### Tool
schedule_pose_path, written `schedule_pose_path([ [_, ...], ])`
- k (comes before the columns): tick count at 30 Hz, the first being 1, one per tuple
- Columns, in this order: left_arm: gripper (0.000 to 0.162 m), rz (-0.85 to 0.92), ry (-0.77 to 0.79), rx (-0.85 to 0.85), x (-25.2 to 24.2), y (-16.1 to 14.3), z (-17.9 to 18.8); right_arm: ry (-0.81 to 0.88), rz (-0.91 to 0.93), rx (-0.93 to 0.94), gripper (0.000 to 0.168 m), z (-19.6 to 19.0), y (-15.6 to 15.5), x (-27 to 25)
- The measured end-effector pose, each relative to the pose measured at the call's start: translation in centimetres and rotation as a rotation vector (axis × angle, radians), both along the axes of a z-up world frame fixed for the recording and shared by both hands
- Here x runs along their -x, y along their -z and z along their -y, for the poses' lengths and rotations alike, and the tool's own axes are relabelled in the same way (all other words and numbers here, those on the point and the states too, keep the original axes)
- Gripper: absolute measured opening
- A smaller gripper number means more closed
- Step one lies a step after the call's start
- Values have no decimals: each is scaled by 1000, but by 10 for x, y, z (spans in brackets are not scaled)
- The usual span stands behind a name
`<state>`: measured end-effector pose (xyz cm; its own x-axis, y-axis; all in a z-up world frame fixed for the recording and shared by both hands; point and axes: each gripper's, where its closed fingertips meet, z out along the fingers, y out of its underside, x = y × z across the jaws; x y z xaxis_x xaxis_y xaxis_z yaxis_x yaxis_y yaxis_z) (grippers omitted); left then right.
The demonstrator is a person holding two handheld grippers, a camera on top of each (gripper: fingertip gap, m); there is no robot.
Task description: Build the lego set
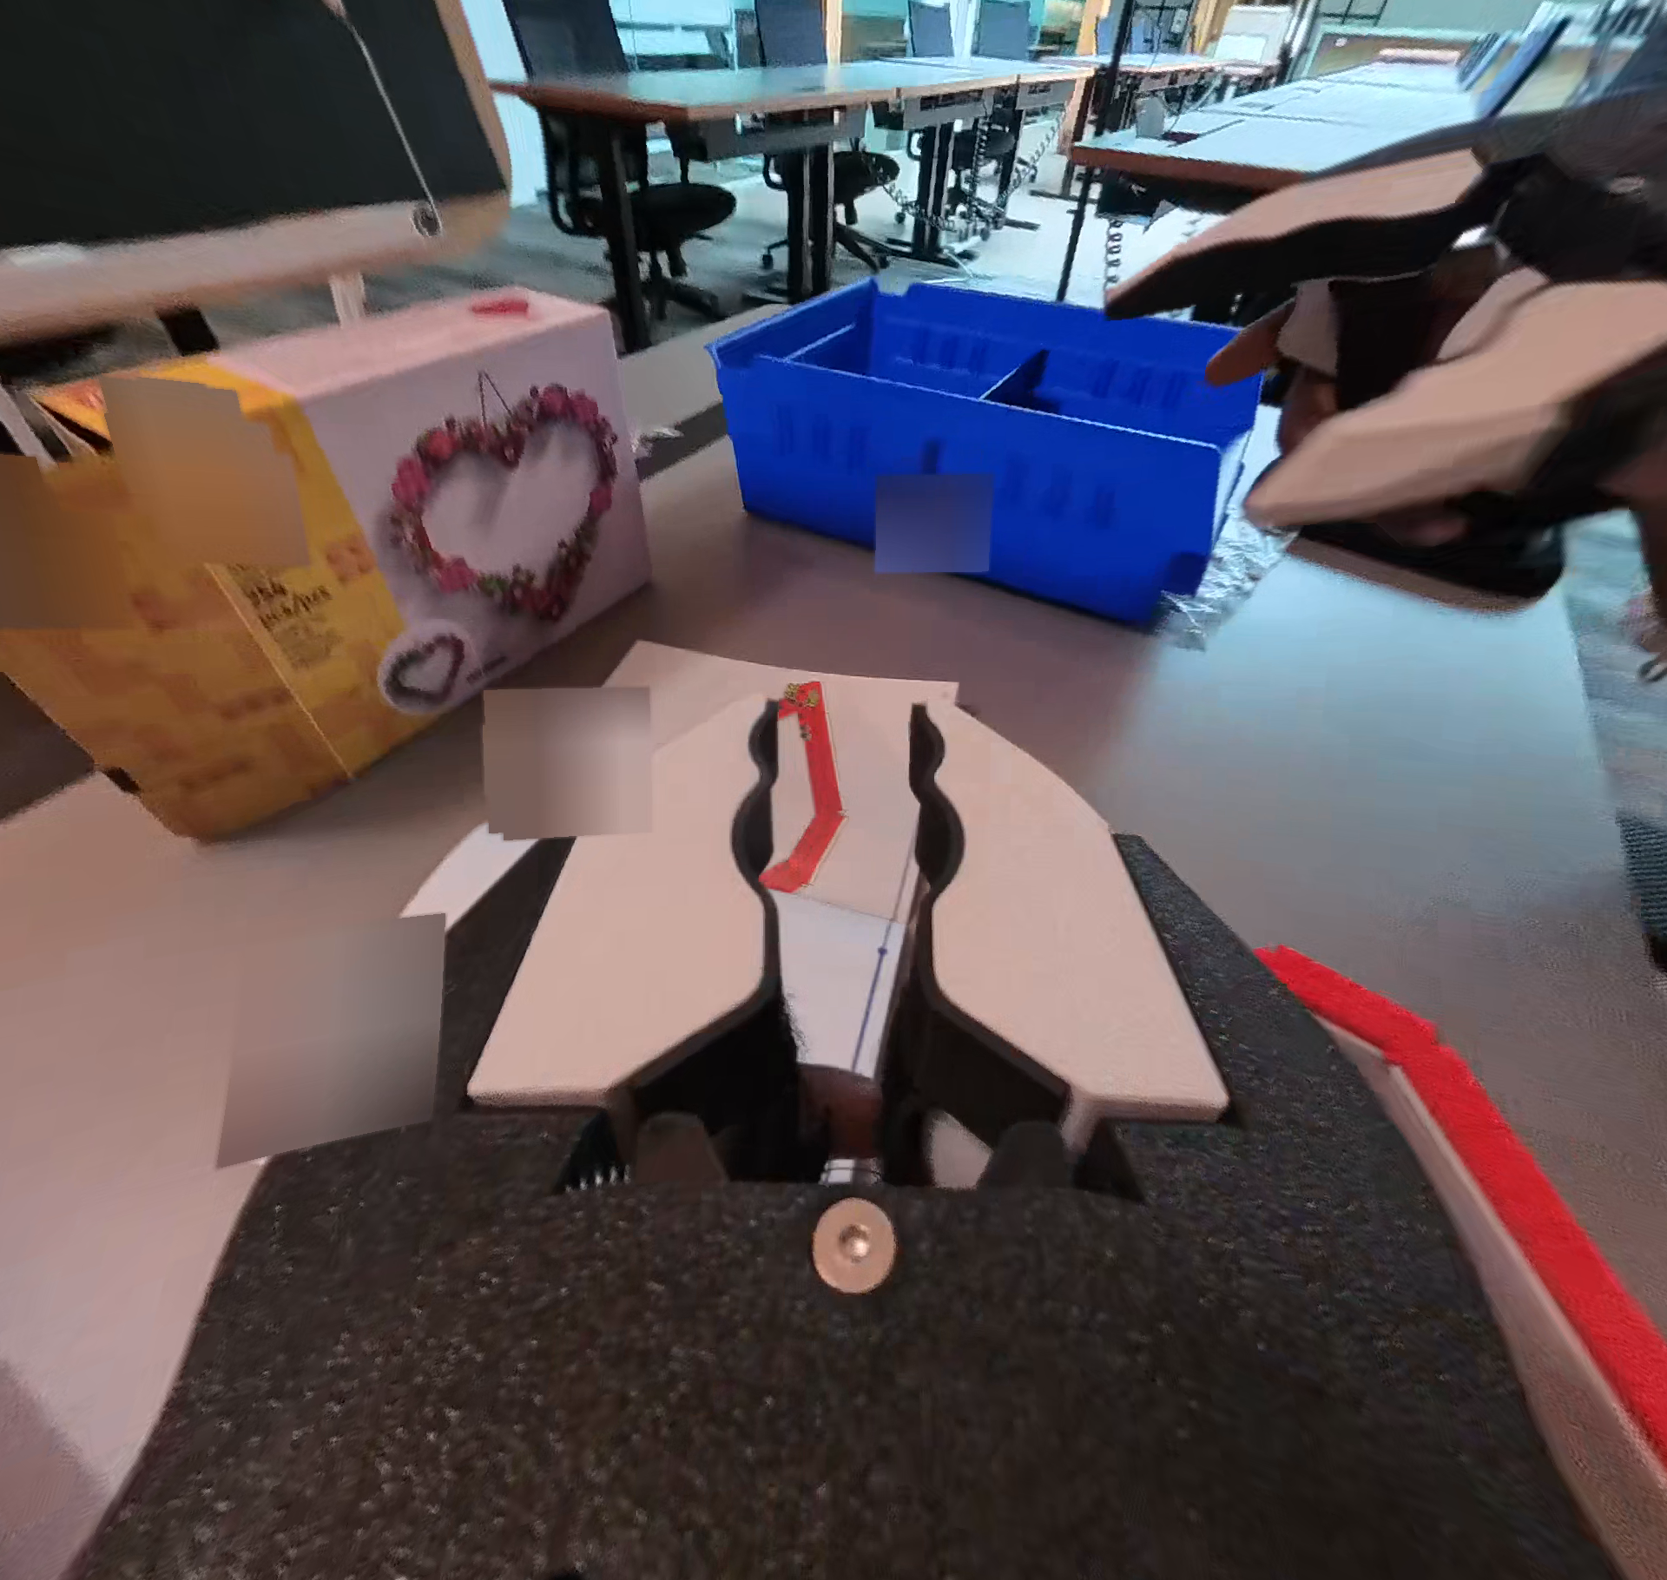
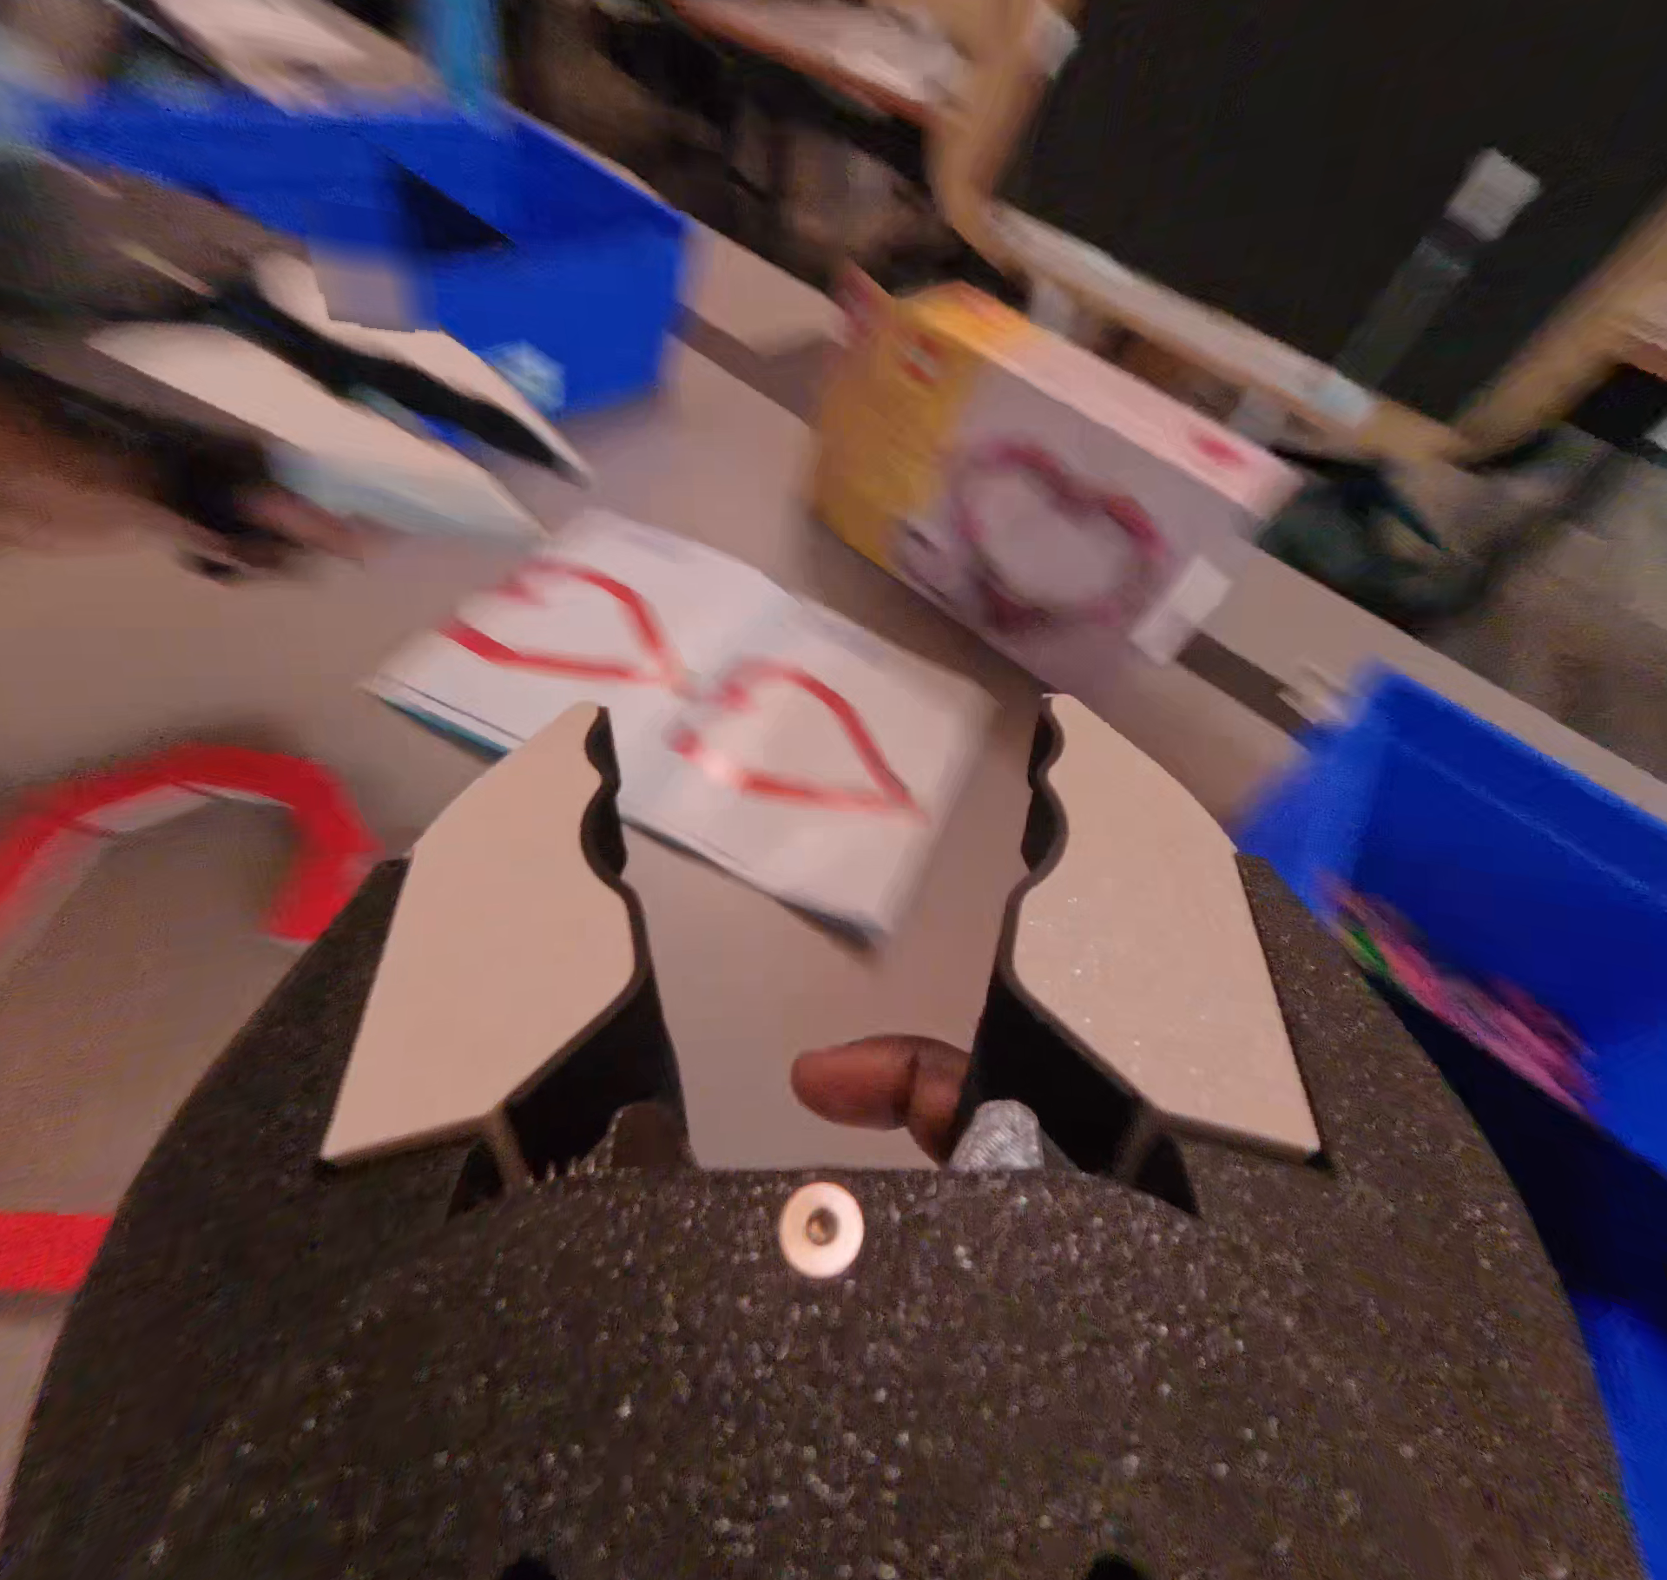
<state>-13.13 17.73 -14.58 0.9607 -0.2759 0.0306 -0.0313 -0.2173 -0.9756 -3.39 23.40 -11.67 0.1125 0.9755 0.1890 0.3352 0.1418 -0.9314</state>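
The left gripper (image 1: 843, 716) hovers low over the grey table (image 1: 1263, 770) with its jaws a narrow gap apart and nothing between them; through the gap shows the open instruction booklet (image 1: 839, 941), lying flat with a red heart outline printed on its page. The right gripper (image 2: 816, 711) stands with its jaws wide apart and empty, pointed down toward the same booklet (image 2: 722, 698); this view is heavily motion-blurred, so fine detail cannot be told. The red lego heart frame (image 2: 298, 824) — the partly built set — lies on the table to the left of the right gripper, and its studded red edge (image 1: 1479, 1167) appears at the lower right of the left wrist view, just beside the left gripper body. Behind the booklet stands the set's box (image 1: 361, 526), yellow on one side, with a flower heart pictured on its white face. A blue divided bin (image 1: 974, 445) sits near the far table edge, beside the box and apart from it; a second blue bin (image 2: 1461, 860) holding pink pieces lies close to the right gripper's right side. A dark-panelled stand (image 1: 225, 94) rises above the box. Open table surface remains between the booklet and the far bin.
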Motion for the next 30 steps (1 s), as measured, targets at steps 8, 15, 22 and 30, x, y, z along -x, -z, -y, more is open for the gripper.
schedule_pose_path([
  [8, 33, -124, -78, 77, 15, 26, 14, 468, 366, -70, 96, -126, 82, -102],
  [15, 34, -226, -354, 15, 89, 8, 35, 476, 317, -76, 63, -137, 100, -78],
  [22, 29, -121, -355, 67, 101, 22, 38, 449, 420, -195, 37, -130, 113, -68],
  [30, 32, -106, -246, 346, 81, 93, 33, 492, 276, -55, 27, -131, 111, -66],
])
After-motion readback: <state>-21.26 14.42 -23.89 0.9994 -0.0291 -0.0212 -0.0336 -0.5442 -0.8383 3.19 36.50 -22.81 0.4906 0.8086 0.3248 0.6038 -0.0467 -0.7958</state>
